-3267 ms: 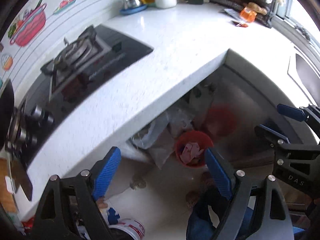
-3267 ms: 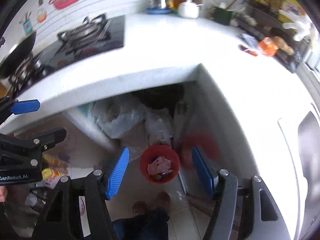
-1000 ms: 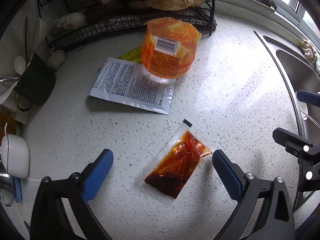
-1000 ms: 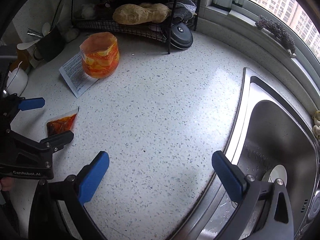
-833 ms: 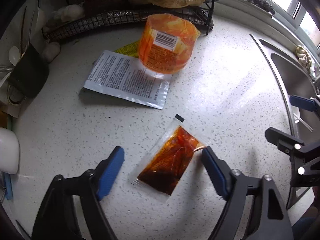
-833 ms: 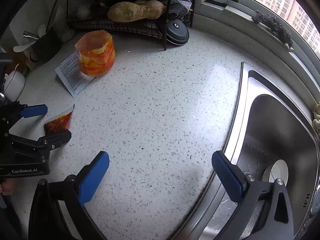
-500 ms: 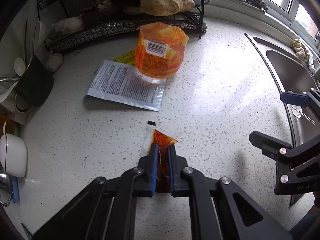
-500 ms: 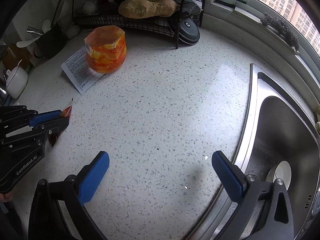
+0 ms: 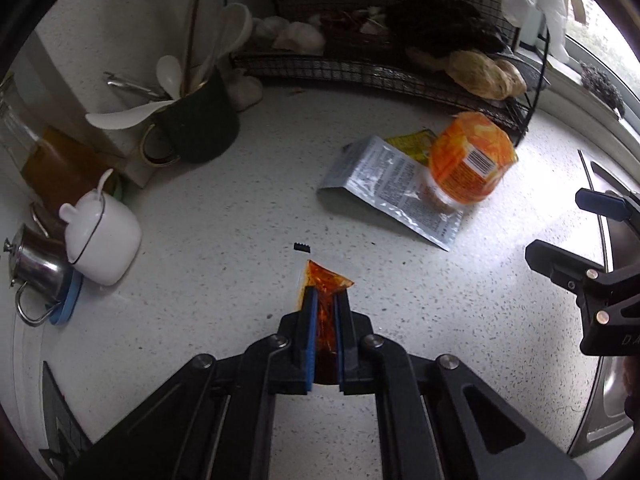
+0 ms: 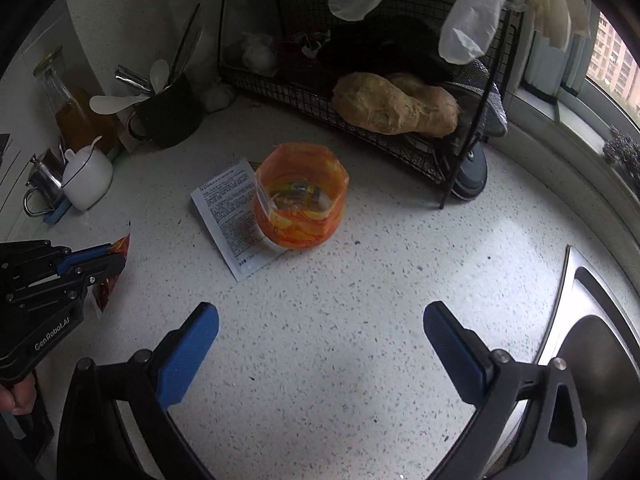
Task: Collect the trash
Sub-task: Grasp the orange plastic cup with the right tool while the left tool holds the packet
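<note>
Speckled countertop [image 9: 400, 300]: your left gripper [image 9: 323, 312] clamps the sauce packet [image 9: 326, 280]; right gripper [image 10: 320, 344] gapes empty. Next, take the far orange wrapper [image 10: 300, 200].

A: Where's the orange wrapper [image 10: 300, 196]?
B: Upright on the speckled worktop [image 10: 360, 300], overlapping a printed sachet [image 10: 228, 216]. The right tongs [image 10: 320, 344] gape; the left tongs [image 10: 102, 258] pinch a red sauce packet [image 10: 116, 268].

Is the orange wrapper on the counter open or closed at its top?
Open. In the right wrist view the orange wrapper stands upright with its mouth gaping, showing its inside.
</note>
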`<state>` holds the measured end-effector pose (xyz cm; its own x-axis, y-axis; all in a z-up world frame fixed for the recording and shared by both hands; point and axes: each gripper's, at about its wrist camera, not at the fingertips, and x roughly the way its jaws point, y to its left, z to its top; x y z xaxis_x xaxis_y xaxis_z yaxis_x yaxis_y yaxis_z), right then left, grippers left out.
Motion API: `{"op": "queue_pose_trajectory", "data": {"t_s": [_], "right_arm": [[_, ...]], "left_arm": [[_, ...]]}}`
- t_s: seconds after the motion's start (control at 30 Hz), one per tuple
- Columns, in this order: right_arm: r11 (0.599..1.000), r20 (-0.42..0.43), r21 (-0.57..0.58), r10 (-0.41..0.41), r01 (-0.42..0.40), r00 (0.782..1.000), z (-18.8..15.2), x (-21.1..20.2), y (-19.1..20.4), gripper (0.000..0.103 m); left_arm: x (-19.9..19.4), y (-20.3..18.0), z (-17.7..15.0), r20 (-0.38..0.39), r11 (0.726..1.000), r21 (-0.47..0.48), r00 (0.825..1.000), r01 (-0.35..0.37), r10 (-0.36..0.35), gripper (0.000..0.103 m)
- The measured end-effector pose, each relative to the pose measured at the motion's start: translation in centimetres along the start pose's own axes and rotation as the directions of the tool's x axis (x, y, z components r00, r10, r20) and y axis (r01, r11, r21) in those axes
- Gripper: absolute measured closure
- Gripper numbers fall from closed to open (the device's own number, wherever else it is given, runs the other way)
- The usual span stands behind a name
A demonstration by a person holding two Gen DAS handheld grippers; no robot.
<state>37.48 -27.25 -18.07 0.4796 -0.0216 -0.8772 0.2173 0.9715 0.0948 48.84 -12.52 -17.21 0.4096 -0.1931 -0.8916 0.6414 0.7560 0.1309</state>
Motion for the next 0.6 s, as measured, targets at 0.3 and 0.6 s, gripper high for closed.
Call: {"op": "queue_pose_trajectory", "data": {"t_s": [0.3, 0.6], "right_arm": [[0.992, 0.021, -0.098, 0.083, -0.081, 0.996, 4.6, 2.9, 1.5, 0.001], [0.988, -0.008, -0.086, 0.129, -0.129, 0.992, 5.4, 5.3, 1.3, 0.022]], "left_arm": [[-1.7, 3.1, -0.7, -0.024, 0.985, -0.129, 0.993, -0.116, 0.114, 0.096], [-1.1, 2.3, -2.4, -0.056, 0.98, -0.145, 0.99, -0.134, 0.127, 0.096]]}}
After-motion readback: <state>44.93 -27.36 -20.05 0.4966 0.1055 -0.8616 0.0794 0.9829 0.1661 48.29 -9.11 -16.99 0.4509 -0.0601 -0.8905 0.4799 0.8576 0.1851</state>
